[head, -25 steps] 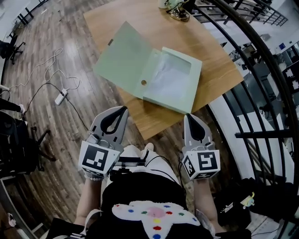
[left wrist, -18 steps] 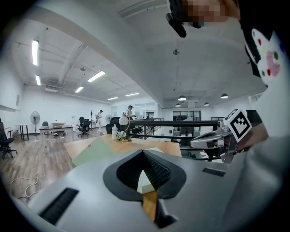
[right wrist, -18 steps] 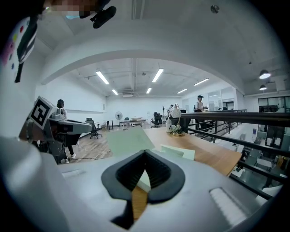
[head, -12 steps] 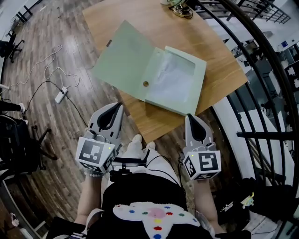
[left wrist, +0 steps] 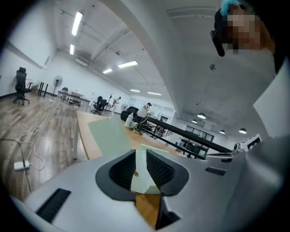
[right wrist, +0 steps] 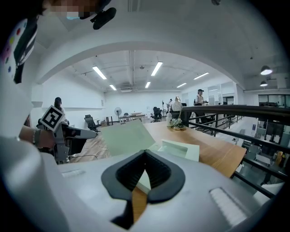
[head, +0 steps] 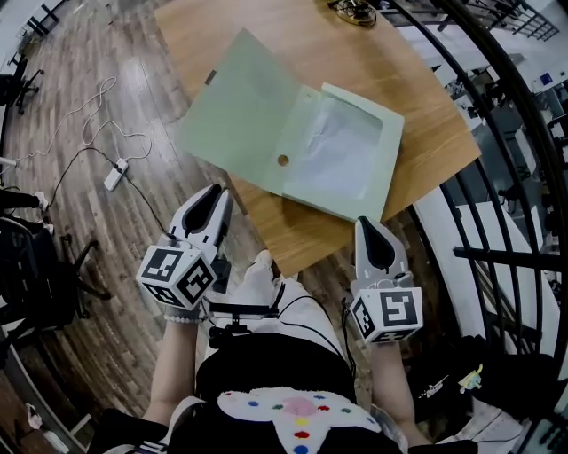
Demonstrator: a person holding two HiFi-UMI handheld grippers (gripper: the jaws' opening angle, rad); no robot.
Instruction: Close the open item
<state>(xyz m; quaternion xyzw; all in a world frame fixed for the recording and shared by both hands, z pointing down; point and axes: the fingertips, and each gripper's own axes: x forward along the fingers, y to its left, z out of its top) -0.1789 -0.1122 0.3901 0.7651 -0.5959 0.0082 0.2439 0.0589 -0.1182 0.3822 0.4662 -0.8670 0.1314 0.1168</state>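
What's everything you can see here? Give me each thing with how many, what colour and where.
file box: one, pale green, lying open on the table, lid overhanging its left edge
table: one, light wood, ahead of the person
small item: one, dark, table's far end, too small to identify
power strip: one, white, with white cable, on the floor at left
office chair: one, black, left edge
railing: one, black, along the right
left tongs: one, grey, short of the file box; jaws slightly apart, just been opening, nothing between them
right tongs: one, grey, by the table's near corner; shut, empty
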